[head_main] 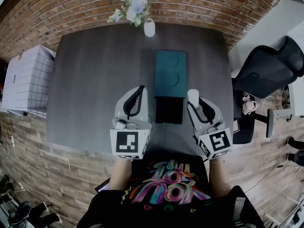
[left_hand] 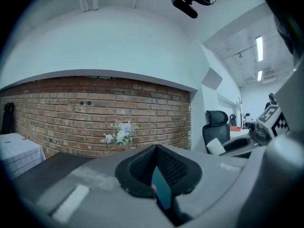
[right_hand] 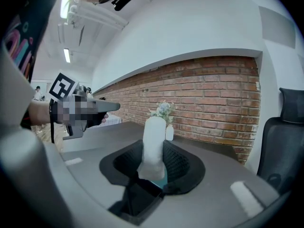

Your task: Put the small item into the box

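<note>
1. Overhead, a person holding a two-jaw tool in each hand stands at the near edge of a dark table (head_main: 90, 80), both tools pointing across it towards a brick wall.
2. Right gripper (head_main: 194, 103): its jaws stand wide and are clamped on the small white item (right_hand: 153, 139), a pale cylinder held upright between the black pads.
3. That item sits just to the right of the box (head_main: 169, 112), level with its far right corner and not inside it.
4. Open and black inside, the box lies on the table between the two tools, and a teal section (head_main: 171, 73) with two round dents adjoins its far edge.
5. Left gripper (left_hand: 155, 150): the tips of its jaws meet and it holds nothing; only a sliver of teal shows through the slit below the tips.
6. At the table's far edge stands a white vase of flowers (head_main: 148, 27); a black office chair (head_main: 268, 70) is off to the right.
</note>
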`<state>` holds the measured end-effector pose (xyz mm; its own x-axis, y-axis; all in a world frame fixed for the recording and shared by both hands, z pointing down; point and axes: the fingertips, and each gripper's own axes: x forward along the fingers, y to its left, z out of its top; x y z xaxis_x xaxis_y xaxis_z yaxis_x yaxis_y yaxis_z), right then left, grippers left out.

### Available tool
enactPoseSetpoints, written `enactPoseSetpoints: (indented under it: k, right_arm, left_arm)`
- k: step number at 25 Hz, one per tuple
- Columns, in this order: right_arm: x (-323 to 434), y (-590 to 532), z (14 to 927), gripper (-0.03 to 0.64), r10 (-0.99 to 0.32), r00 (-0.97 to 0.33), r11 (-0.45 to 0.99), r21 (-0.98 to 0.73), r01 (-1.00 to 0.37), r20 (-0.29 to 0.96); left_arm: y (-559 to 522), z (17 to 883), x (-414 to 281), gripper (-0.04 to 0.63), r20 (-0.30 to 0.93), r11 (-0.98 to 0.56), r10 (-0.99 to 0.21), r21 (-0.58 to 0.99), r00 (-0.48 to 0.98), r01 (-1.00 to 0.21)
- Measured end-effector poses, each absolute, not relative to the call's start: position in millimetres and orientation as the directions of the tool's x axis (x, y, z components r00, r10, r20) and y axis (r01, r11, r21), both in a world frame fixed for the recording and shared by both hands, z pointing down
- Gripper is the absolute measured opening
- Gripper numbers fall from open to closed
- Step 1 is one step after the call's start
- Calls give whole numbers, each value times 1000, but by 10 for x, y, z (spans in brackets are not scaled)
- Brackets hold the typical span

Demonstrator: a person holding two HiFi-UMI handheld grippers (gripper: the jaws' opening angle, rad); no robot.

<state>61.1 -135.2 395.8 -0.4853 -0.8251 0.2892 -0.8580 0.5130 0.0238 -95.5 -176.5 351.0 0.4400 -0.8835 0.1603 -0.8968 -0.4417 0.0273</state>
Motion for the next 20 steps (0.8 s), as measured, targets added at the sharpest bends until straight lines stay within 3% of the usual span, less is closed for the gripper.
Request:
enactPoseSetpoints:
  k: [20]
  right_arm:
    - [333,-1432,4602,135,-701,-573,626,-17,-779,425]
  left_arm:
    - [-1801,3703,-906,2,193,-431,-881,51,432,-901]
